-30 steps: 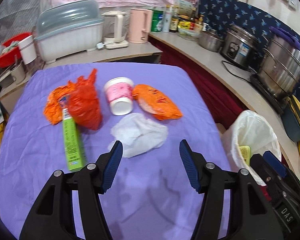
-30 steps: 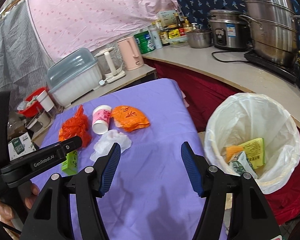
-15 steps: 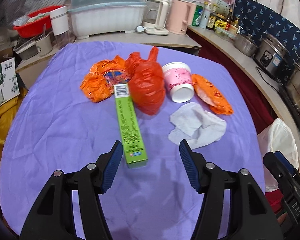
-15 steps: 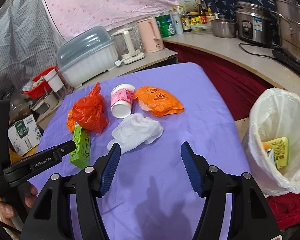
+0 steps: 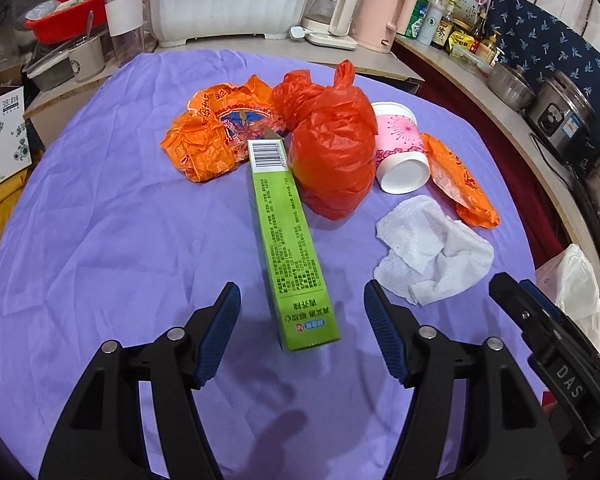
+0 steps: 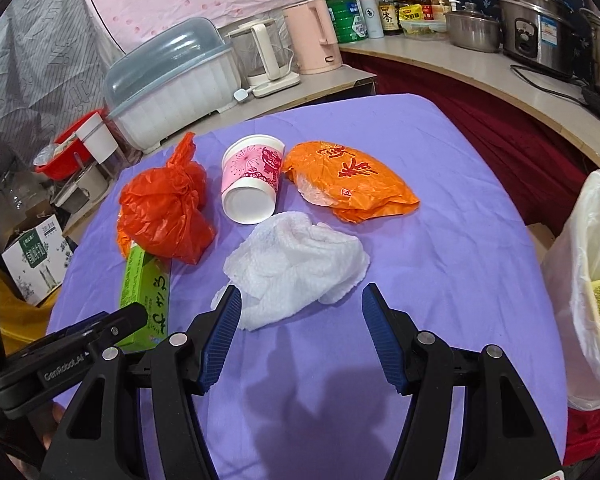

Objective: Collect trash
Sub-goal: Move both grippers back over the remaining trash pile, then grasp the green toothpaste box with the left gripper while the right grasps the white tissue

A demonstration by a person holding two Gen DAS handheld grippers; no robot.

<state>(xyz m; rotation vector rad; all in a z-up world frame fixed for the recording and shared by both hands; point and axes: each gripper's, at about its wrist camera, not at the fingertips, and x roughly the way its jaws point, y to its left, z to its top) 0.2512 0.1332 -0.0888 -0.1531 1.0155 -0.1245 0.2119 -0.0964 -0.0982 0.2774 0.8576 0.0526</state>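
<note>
We hold both claws spread and empty above the purple-covered bench point(image 5: 100, 220), each lined up with its own piece of trash so that two pickups can go at once. Our left claw point(image 5: 300, 328) has just widened its jaws, and the near end of the green carton point(image 5: 292, 248) lies between them, untouched. Our right claw point(image 6: 298, 328) hangs over the near edge of the crumpled white tissue point(image 6: 300, 268), ungripped. Beyond wait the red bag point(image 5: 332, 160), the tipped paper cup point(image 6: 252, 184) and two orange wrappers. The lined bin point(image 6: 592, 280) stands just beside the bench on our right, already holding scraps.
</note>
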